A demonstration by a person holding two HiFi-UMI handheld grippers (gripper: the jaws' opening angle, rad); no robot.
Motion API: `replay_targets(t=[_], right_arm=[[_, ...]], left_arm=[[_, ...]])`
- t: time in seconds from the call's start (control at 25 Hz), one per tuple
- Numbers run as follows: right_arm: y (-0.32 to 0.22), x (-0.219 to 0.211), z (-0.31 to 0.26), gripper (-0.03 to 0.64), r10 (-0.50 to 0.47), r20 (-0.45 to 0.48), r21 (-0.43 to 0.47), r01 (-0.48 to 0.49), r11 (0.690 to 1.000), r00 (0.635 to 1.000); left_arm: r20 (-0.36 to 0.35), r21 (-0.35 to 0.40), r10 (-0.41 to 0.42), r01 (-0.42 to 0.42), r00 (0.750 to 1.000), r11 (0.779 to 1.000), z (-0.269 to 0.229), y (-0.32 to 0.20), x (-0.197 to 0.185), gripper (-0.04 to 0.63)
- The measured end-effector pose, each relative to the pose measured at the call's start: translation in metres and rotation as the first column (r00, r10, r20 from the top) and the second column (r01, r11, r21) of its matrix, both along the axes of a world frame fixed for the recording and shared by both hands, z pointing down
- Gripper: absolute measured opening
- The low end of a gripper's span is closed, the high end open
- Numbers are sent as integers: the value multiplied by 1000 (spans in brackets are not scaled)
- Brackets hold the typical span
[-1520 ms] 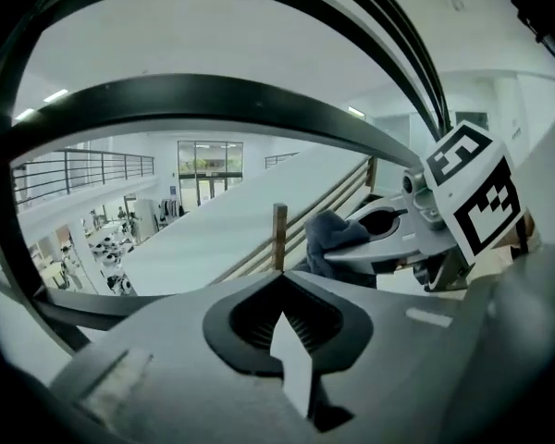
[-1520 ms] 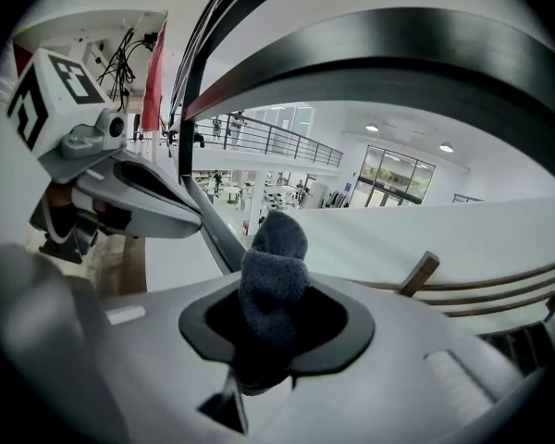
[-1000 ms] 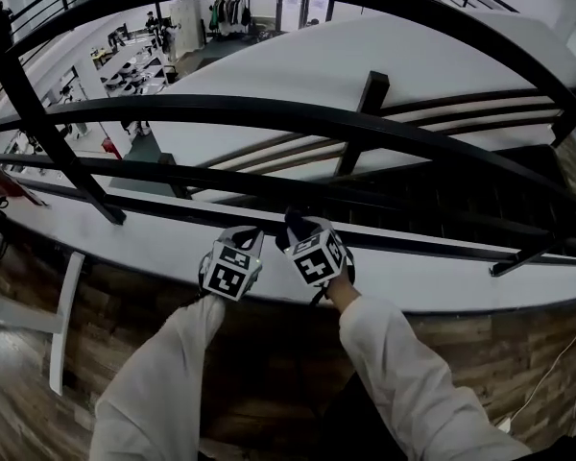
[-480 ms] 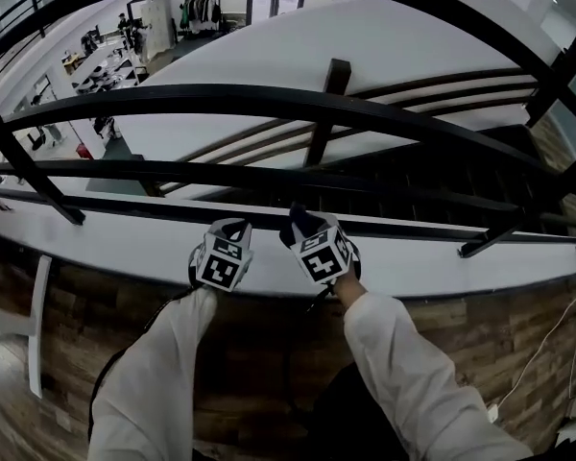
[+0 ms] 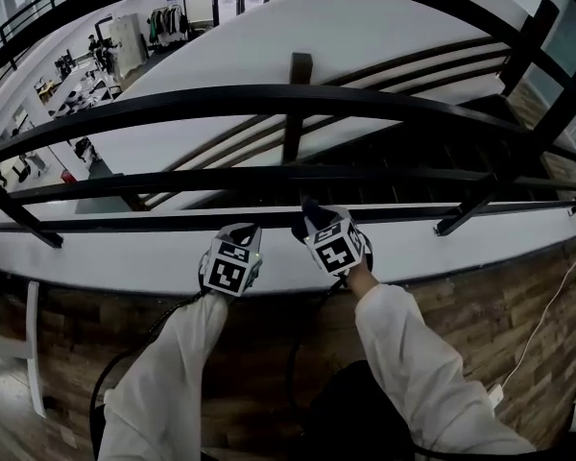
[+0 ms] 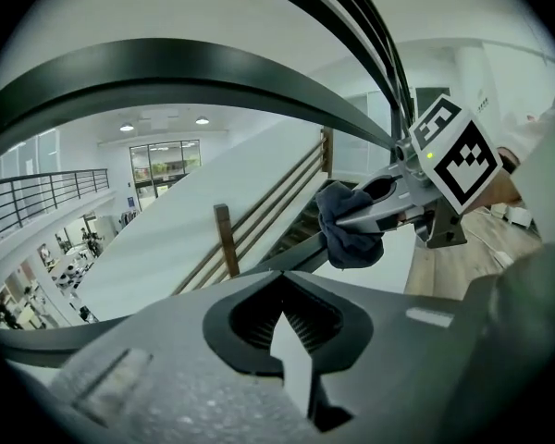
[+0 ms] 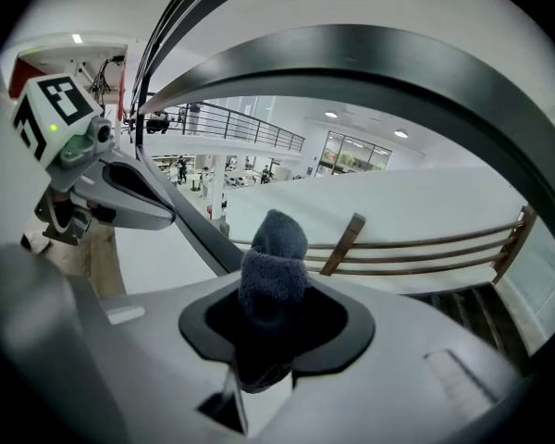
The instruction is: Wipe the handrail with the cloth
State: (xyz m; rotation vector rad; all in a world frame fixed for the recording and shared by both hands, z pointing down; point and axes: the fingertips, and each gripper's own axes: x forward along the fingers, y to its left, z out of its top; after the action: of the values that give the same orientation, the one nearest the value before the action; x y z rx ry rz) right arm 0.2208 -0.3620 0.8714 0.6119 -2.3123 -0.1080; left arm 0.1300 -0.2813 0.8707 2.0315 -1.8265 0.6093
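Against the lowest bar of the handrail (image 5: 125,223), the right gripper (image 5: 310,215) is clamped on the dark cloth (image 7: 273,266), which sits at that bar. Just left of it, the left gripper (image 5: 244,232) has its jaws together on nothing. Both have travelled rightward past the posts over the last second, so wiping looks under way.
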Motion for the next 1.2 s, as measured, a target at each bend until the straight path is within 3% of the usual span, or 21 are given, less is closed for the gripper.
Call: replay_targets(t=[0.28,0.84,1.2], right_arm=[[-41,66,-3,105,90,58,1,-90,996,994],[-126,210,-7,106,258,35,45,-260,965,965],[-174,269,-8,107,330,11,53,-330,943,944]], left_arm=[[-5,-3,55,-55,998,999,-13,-24,49,1],[-45,-17,151,-152,987,988,-14,-44,118,2],[-88,-21,194,-196,977,980,-8,-60,156,2]])
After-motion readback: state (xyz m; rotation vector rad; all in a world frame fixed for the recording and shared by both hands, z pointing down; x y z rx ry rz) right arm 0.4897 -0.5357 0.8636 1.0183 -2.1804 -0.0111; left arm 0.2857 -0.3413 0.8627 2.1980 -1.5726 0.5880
